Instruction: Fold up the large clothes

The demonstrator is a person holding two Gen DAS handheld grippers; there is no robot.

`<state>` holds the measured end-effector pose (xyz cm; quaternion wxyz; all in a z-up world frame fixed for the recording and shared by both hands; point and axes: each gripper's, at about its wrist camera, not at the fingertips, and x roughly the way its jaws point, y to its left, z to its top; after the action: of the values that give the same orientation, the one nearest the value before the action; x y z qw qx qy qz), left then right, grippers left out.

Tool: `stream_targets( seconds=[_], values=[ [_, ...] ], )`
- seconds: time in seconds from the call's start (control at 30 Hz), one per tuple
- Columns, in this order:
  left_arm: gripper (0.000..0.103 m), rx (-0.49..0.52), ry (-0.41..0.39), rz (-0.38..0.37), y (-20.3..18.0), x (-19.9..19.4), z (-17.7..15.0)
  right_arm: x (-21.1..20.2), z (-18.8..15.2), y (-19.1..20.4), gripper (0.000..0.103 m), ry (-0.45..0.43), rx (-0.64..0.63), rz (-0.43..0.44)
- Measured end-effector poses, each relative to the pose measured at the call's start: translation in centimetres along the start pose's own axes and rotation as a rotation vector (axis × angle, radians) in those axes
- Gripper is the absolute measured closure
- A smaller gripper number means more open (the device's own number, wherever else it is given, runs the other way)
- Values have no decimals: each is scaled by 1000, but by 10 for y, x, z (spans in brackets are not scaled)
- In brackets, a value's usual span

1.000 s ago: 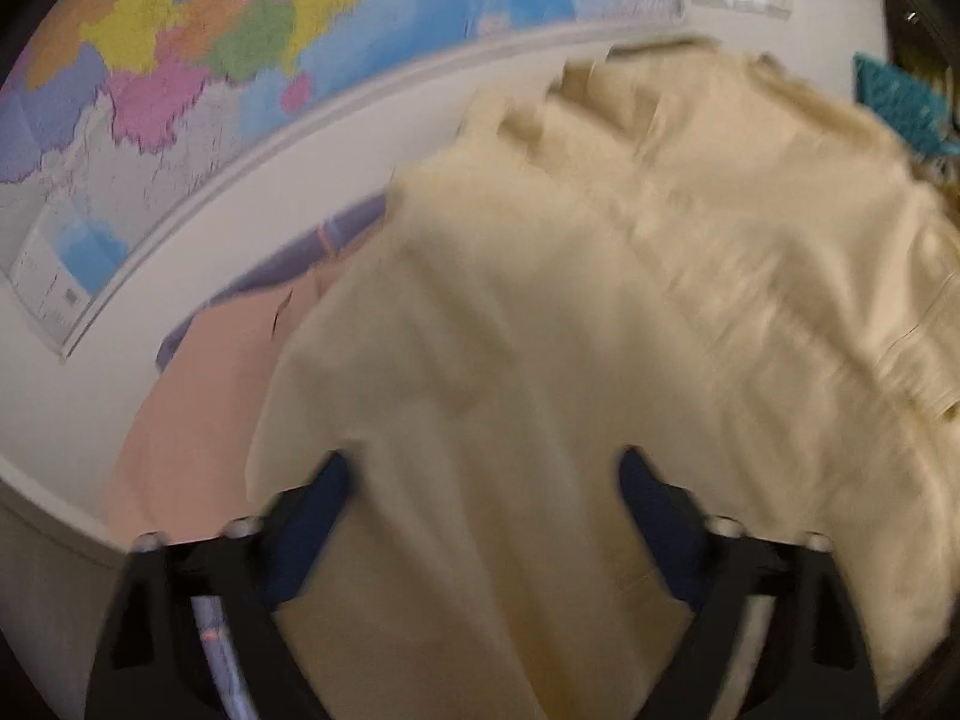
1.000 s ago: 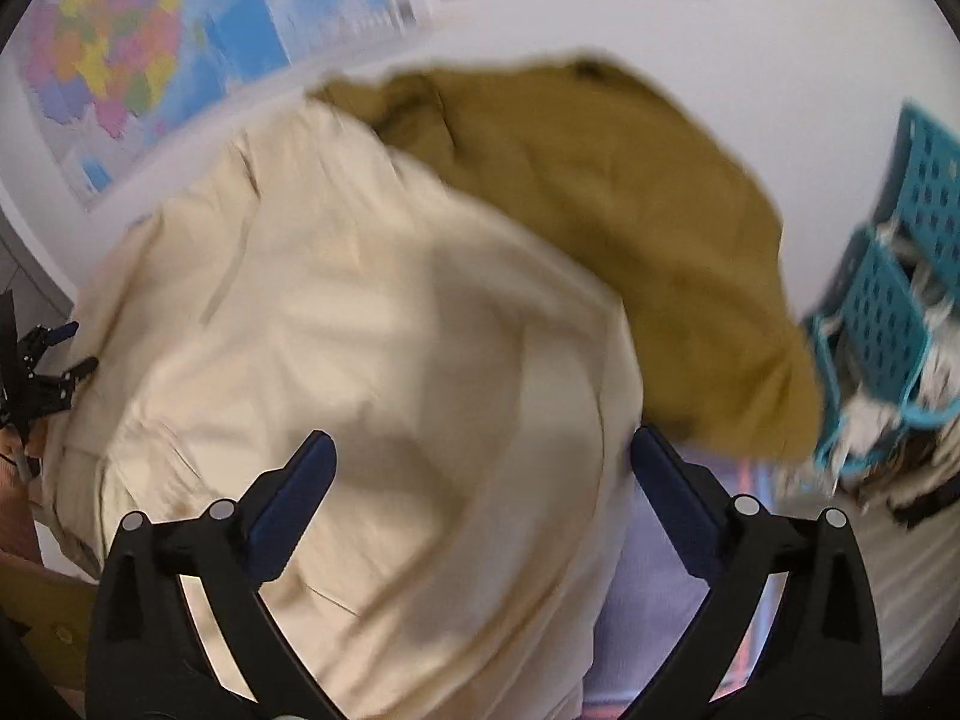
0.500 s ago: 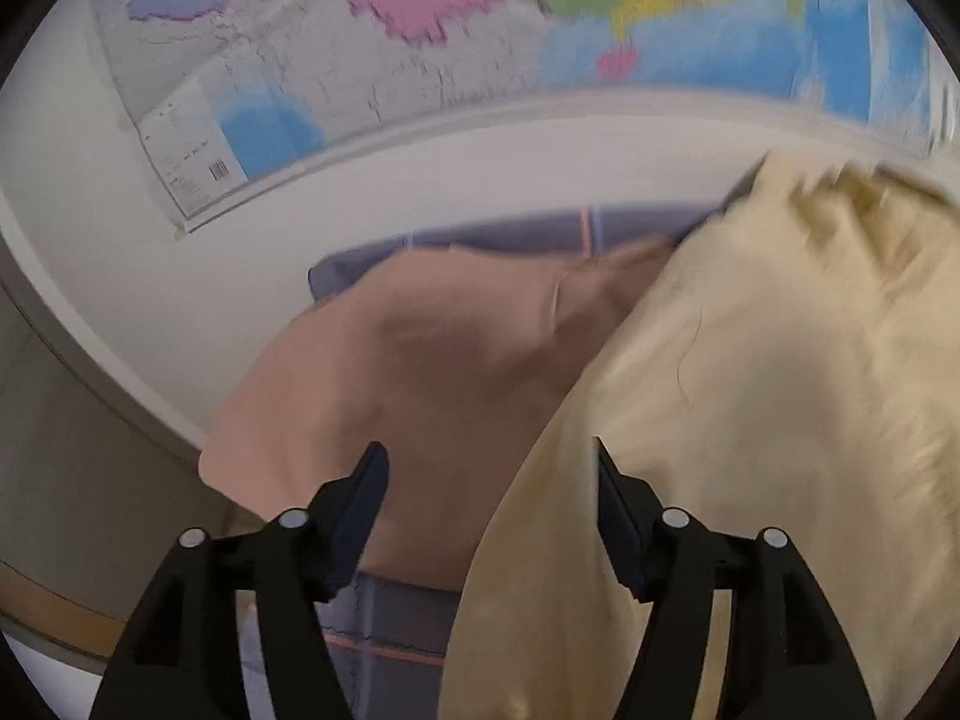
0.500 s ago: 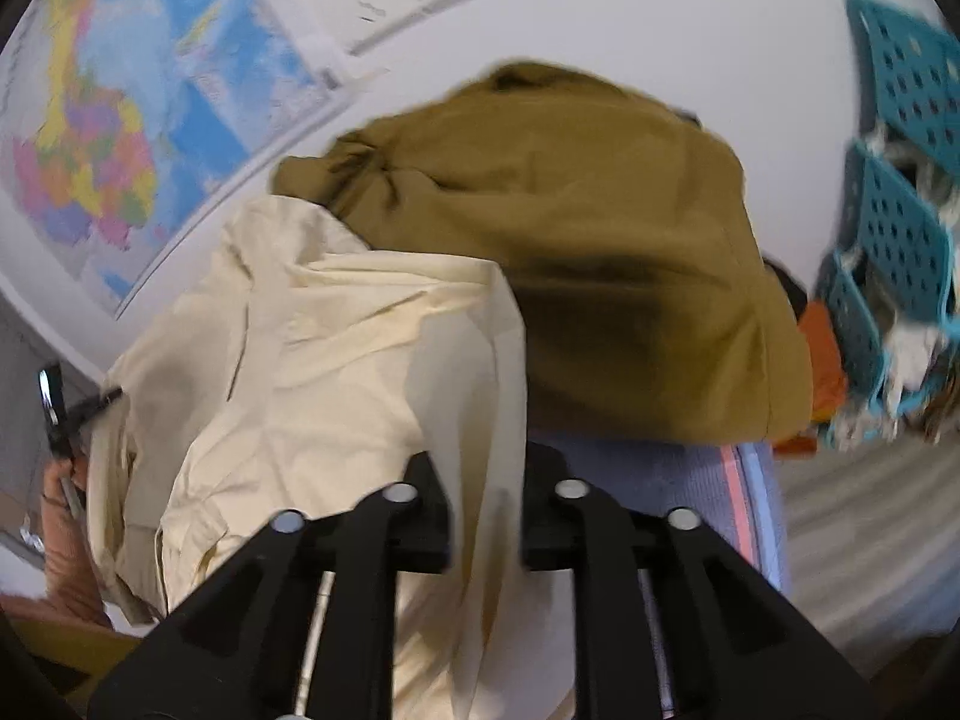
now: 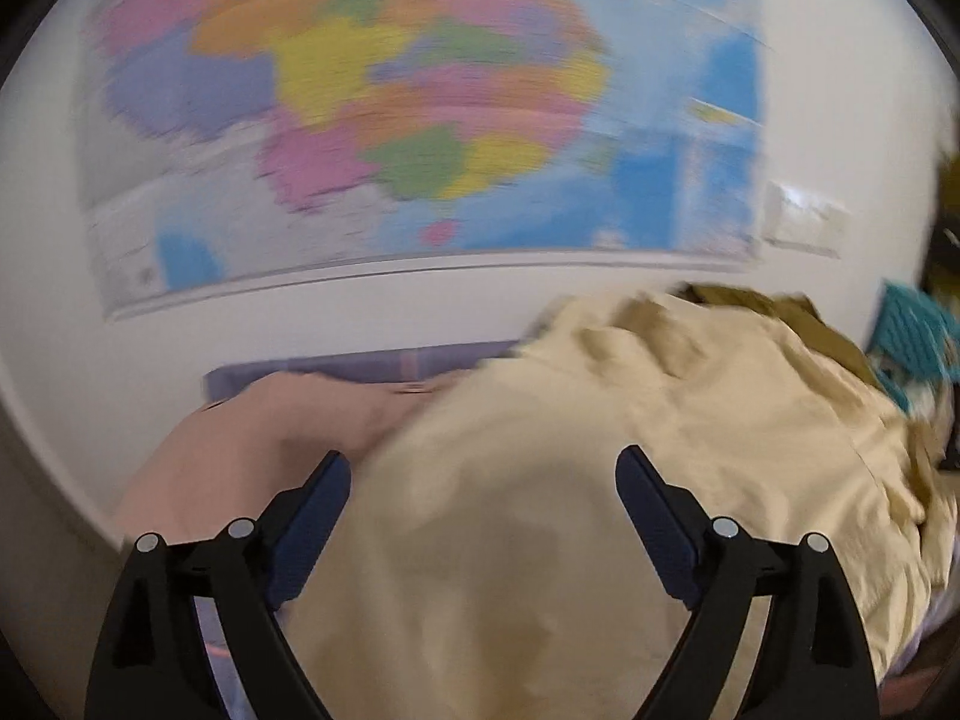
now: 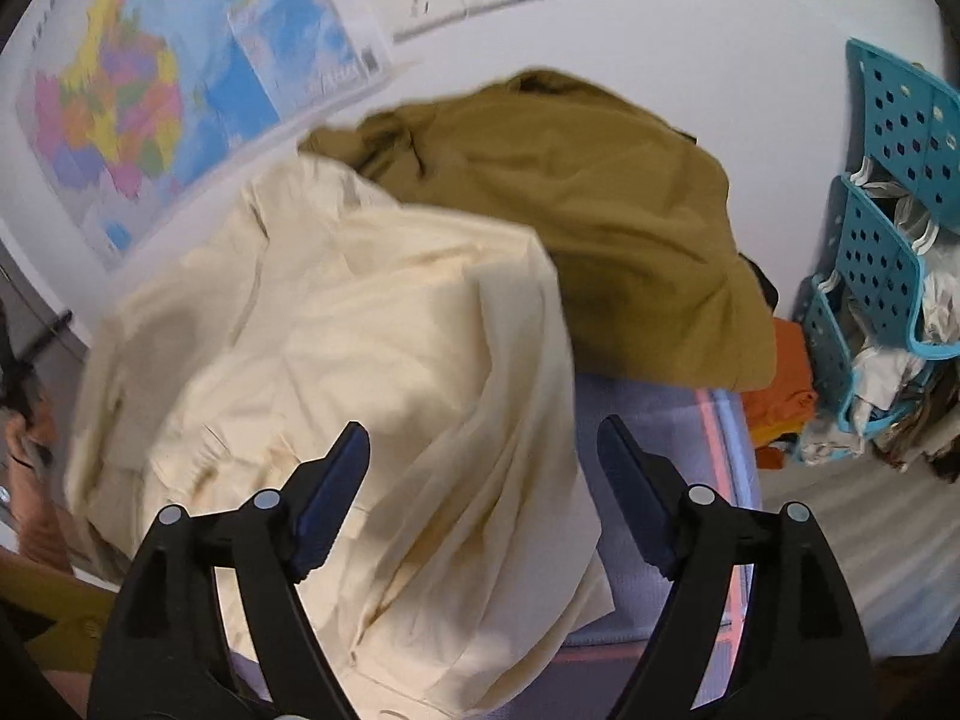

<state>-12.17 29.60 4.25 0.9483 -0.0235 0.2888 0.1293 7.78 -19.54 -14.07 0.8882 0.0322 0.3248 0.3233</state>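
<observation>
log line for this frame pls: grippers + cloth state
left gripper: open, just widened, above cream garment | right gripper: open, just reopened, nothing pinched | olive garment: behind, untouched

Each tool is the same build. The left tool (image 5: 483,483) has two black plastic arms that spread like a fork, each with open triangular cut-outs and a pair of round silver screw heads near its knuckle. Dark blue ribbed pads (image 5: 657,531) line the inner faces of its fingers. The right tool (image 6: 483,459) shows matching black arms, silver screws and blue pads (image 6: 327,495).
</observation>
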Motion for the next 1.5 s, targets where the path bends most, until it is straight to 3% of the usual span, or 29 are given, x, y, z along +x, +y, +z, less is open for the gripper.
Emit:
stream_targets(
  seconds=[0.07,0.13,0.23,0.37,0.5,0.7,0.77,0.83,0.9,1.0,1.1,1.23,1.3,1.4,1.43,1.5],
  values=[
    [16,39,13,-59,-24,8,-2,13,1,-1,62,49,18,29],
    [16,67,25,-109,-44,13,-6,17,4,-1,82,79,17,61],
    [16,115,45,-165,-65,20,-11,-6,19,11,90,49,-6,146],
    [16,140,49,-220,-79,24,-11,-63,56,55,91,-39,-116,283],
    [15,130,37,-293,-83,25,-4,-83,84,124,90,-22,-269,388],
    [14,130,35,-379,-87,23,-7,-17,81,227,74,156,-385,544],
    [13,124,51,-405,-87,23,-10,15,73,252,56,233,-399,568],
    [13,121,70,-427,-87,24,-16,43,69,270,56,288,-421,571],
    [13,125,97,-449,-87,25,-22,56,70,274,56,312,-420,564],
    [12,142,144,-496,-92,27,-32,51,98,253,48,190,-410,489],
    [9,178,212,-584,-109,36,-44,64,129,219,44,96,-338,310],
    [9,282,368,-676,-152,54,-69,124,150,189,45,168,-297,99],
    [9,322,422,-686,-167,62,-79,154,152,183,48,228,-293,59],
    [12,320,470,-714,-176,71,-87,193,149,182,49,277,-358,-77],
    [17,320,471,-714,-177,70,-88,197,147,182,54,279,-381,-95],
    [27,312,475,-716,-176,69,-88,203,145,182,86,279,-423,-140]
  ],
)
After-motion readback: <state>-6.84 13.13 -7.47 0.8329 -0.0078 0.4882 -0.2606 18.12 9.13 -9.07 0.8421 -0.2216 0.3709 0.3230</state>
